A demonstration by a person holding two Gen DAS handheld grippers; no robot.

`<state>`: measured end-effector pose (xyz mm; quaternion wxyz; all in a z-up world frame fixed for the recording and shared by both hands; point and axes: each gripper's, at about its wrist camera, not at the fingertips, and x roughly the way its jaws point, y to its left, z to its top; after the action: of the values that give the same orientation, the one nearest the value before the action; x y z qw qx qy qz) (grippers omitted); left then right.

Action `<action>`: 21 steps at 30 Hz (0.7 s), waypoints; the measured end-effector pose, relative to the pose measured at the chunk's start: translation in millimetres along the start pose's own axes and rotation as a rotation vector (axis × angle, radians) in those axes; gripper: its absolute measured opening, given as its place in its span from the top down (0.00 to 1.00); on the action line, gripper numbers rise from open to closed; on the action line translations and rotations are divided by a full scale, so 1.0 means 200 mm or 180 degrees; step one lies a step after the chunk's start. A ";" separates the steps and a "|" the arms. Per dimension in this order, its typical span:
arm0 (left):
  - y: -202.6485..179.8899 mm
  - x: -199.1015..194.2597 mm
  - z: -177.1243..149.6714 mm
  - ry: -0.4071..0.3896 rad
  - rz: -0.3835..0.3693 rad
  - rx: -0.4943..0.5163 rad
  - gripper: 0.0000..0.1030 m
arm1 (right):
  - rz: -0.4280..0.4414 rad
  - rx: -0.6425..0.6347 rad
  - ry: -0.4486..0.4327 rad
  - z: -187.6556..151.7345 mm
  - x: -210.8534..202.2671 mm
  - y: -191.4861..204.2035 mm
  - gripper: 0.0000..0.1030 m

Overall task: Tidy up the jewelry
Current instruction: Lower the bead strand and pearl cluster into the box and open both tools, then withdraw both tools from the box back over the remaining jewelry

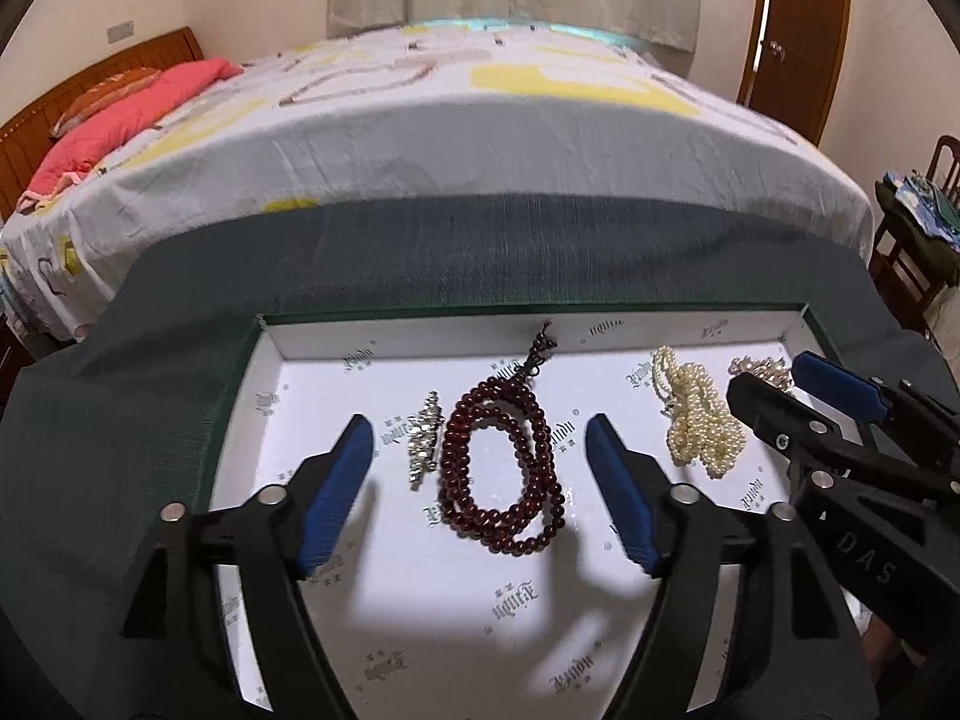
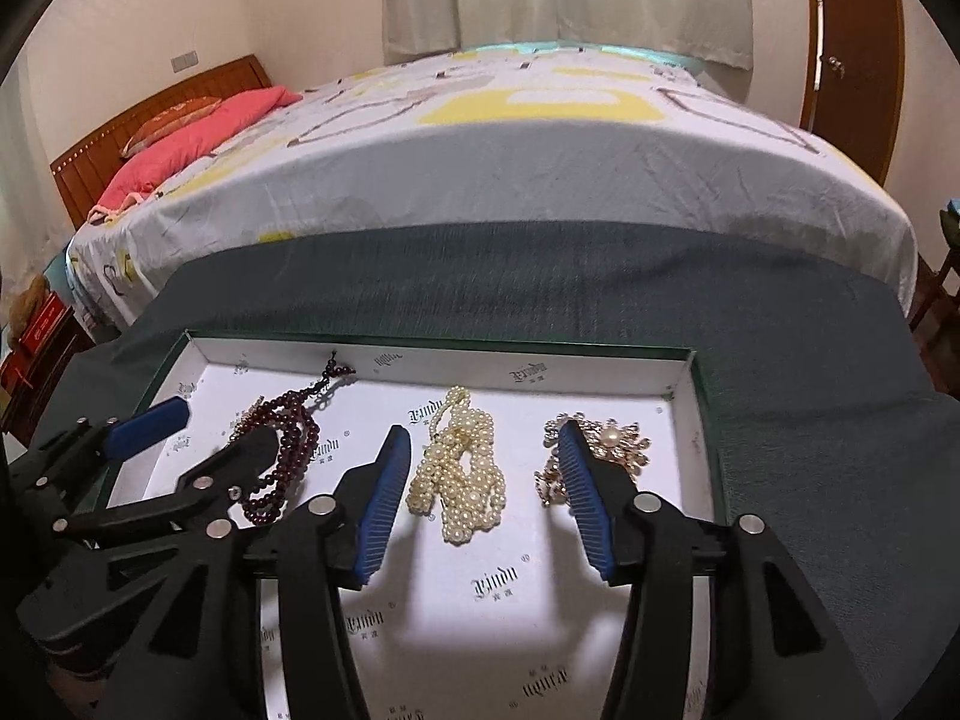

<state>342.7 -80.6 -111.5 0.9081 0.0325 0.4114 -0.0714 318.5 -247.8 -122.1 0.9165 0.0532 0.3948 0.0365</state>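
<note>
A shallow white-lined box point(image 1: 312, 348) with a green rim lies on dark green cloth. Inside it, from left to right, lie a silver rhinestone piece point(image 1: 423, 441), a coiled dark red bead necklace point(image 1: 540, 462), a heap of pearl strands point(image 1: 702, 420) and a gold brooch with a pearl point(image 2: 618, 444). My left gripper point(image 1: 477, 423) stands open above the red beads point(image 2: 288, 450), not touching them. My right gripper point(image 2: 483, 429) is open around the pearl strands point(image 2: 462, 474), its pads clear of them. Its right finger hides part of the brooch. Each gripper shows in the other's view: right gripper point(image 1: 768, 372), left gripper point(image 2: 227, 423).
Behind the green cloth point(image 1: 420, 252) is a bed point(image 1: 480, 138) with a patterned white sheet and a pink pillow point(image 1: 126, 120). A wooden door point(image 1: 798, 18) is at the back right, and a chair point(image 1: 924, 222) with clothes stands at the right edge.
</note>
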 end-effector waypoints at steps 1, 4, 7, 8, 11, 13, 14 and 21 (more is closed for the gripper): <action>0.01 -0.03 -0.01 -0.0061 0.0003 -0.0012 0.23 | 0.0000 0.0001 -0.0018 -0.01 -0.02 0.00 0.50; 0.01 -0.11 -0.04 -0.0160 -0.0011 -0.0018 0.22 | -0.0003 -0.0017 -0.0099 -0.03 -0.09 0.01 0.50; 0.02 -0.19 -0.08 -0.0232 0.0003 -0.0017 0.17 | 0.0001 -0.0042 -0.0168 -0.06 -0.17 0.03 0.49; 0.02 -0.22 -0.11 -0.0265 0.0031 -0.0018 0.16 | -0.0007 -0.0055 -0.0196 -0.08 -0.20 0.03 0.49; 0.03 -0.31 -0.17 -0.0353 0.0110 -0.0023 0.13 | -0.0007 -0.0057 -0.0264 -0.13 -0.29 0.05 0.43; 0.04 -0.37 -0.20 -0.0381 0.0119 -0.0034 0.13 | -0.0001 -0.0077 -0.0301 -0.17 -0.36 0.06 0.41; 0.05 -0.40 -0.22 -0.0395 0.0122 -0.0051 0.13 | -0.0007 -0.0090 -0.0307 -0.19 -0.38 0.07 0.41; 0.08 -0.62 -0.39 -0.0457 0.0235 -0.0151 0.11 | -0.0020 -0.0085 -0.0347 -0.36 -0.58 0.09 0.39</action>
<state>207.2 -42.9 -69.5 0.9378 0.0210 0.3453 -0.0303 187.2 -238.0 -85.4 0.9374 0.0416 0.3440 0.0359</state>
